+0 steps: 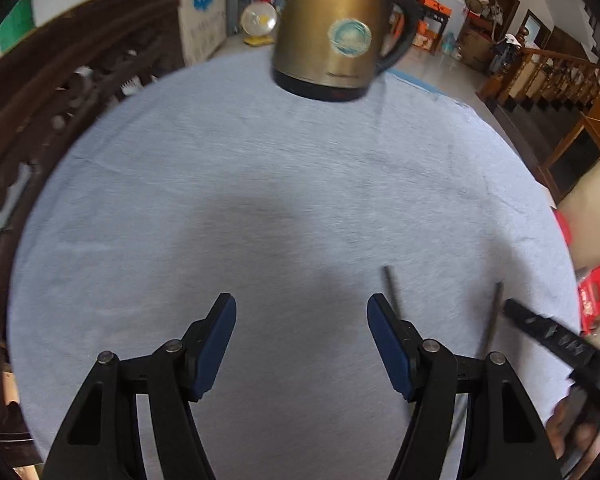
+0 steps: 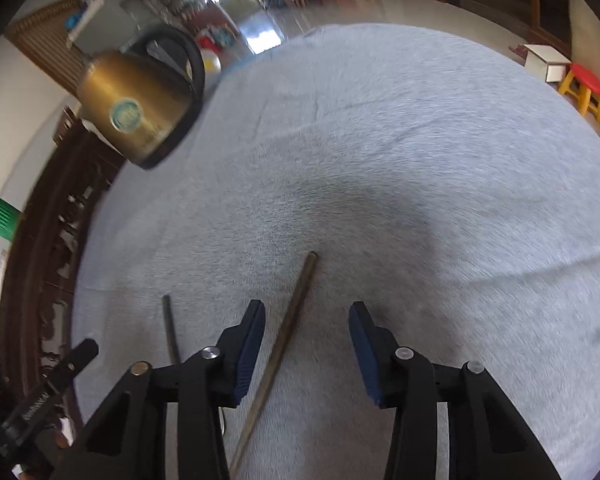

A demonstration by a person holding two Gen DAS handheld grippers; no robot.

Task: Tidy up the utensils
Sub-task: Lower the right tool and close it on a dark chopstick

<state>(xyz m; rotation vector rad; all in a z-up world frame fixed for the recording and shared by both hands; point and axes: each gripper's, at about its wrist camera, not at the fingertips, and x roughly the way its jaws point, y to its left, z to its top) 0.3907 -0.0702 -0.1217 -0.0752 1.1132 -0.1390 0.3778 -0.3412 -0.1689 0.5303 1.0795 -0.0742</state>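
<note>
A cluttered room with dark carved wooden furniture surrounds a table under a pale blue-grey cloth. A brass-coloured electric kettle stands at the cloth's far edge. Well on the near side of the kettle lie two thin dark chopsticks, one running between the spread fingers of the right gripper, the other just left of it. The left gripper hangs wide and empty above bare cloth.
</note>
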